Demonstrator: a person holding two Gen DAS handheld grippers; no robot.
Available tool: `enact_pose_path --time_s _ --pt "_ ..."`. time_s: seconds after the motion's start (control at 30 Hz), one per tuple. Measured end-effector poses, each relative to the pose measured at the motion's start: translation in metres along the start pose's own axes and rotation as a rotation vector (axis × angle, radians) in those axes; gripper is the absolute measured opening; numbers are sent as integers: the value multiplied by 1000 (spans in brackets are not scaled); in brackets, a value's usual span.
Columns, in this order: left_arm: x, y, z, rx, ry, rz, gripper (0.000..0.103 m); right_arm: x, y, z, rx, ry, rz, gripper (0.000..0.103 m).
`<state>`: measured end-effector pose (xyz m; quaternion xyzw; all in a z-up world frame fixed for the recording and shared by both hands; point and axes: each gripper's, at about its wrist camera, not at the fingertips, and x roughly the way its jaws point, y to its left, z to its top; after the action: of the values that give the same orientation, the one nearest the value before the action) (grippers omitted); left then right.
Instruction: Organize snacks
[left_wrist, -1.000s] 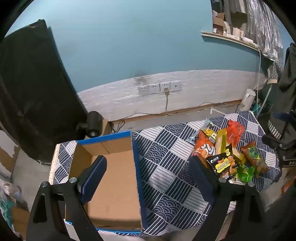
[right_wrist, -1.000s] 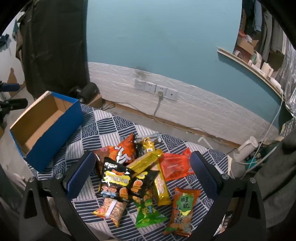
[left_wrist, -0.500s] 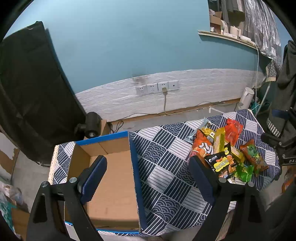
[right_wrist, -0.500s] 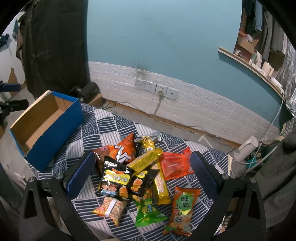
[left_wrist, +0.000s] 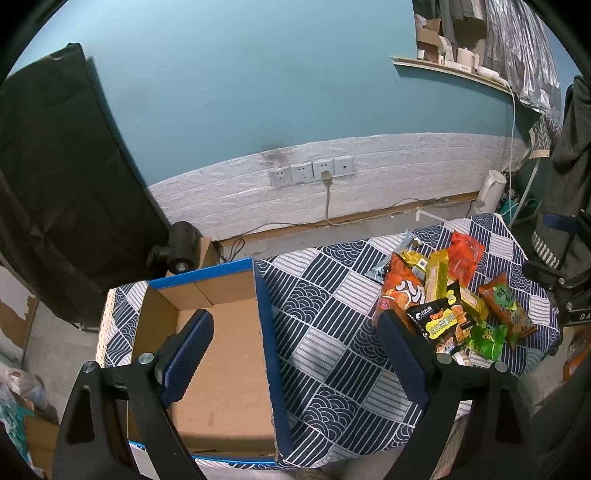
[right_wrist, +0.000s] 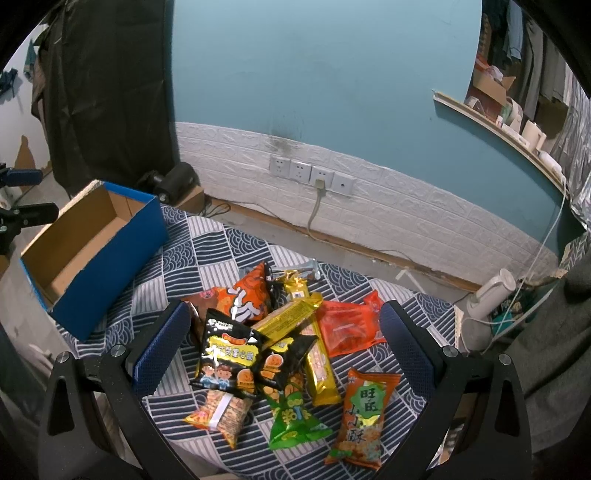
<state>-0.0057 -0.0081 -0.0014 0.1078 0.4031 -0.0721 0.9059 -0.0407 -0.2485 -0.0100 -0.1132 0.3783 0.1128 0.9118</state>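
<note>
Hovering wide open, the right gripper (right_wrist: 280, 339) hangs directly above the heap of bright foil snack packets (right_wrist: 280, 339); the empty blue-sided cardboard box (right_wrist: 92, 243) sits well left, beneath the equally spread left gripper (left_wrist: 291, 354).

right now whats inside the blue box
Nothing visible: the blue box shows only its bare cardboard floor. The left gripper hides part of the floor, and the near corners cannot be seen.
</note>
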Motion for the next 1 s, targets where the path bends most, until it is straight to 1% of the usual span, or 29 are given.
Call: enact_pose_path --time_s 0.73,1.0 --pt "-2 -3 1 6 2 -8 92 0 -2 1 3 1 -1 100" --pt "-2 -5 1 11 2 -9 92 -3 -5 -6 5 3 0 100"
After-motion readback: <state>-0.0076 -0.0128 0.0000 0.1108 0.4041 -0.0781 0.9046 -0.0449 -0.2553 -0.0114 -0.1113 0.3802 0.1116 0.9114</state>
